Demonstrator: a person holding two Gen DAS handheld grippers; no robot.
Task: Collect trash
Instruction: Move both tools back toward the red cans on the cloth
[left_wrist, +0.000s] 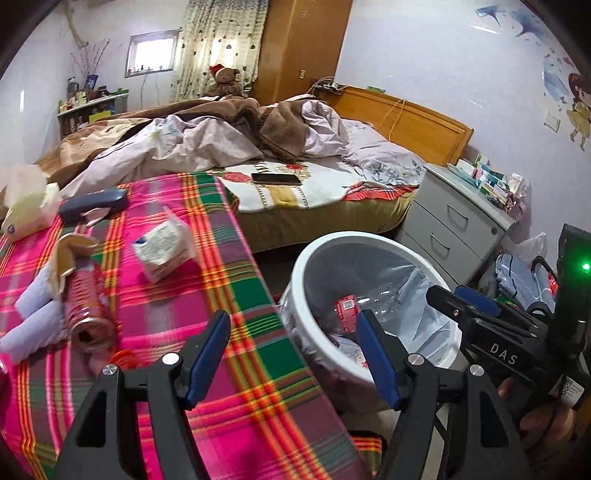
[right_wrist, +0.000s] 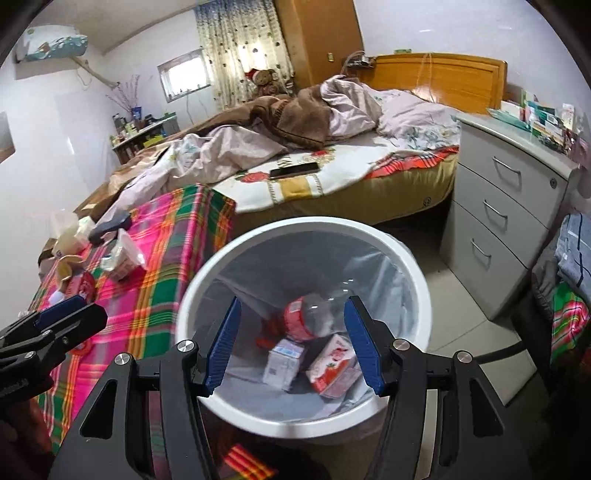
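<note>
R gripper (right_wrist: 291, 345) hangs over the bin (right_wrist: 413, 266), jaws wide, empty; bottle (right_wrist: 314, 317) and cartons lie inside. L gripper (left_wrist: 295, 354) also open, empty. Drop looks done. Next, I'd say: grab the can (left_wrist: 88, 302) on the cloth.

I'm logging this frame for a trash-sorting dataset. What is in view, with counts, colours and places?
bin: one, white, clear liner, on floor beside plaid table
bottle: one, clear, red label, in bin
cartons: two, one white, one red-white, in bin
can: one, red, lying on plaid table
tissue pack: one, white, on table
phone: one, black, on bed
drawer unit: one, grey, beside bed
left gripper: black, blue pads, open, empty
right gripper: same colours, open above bin
</note>
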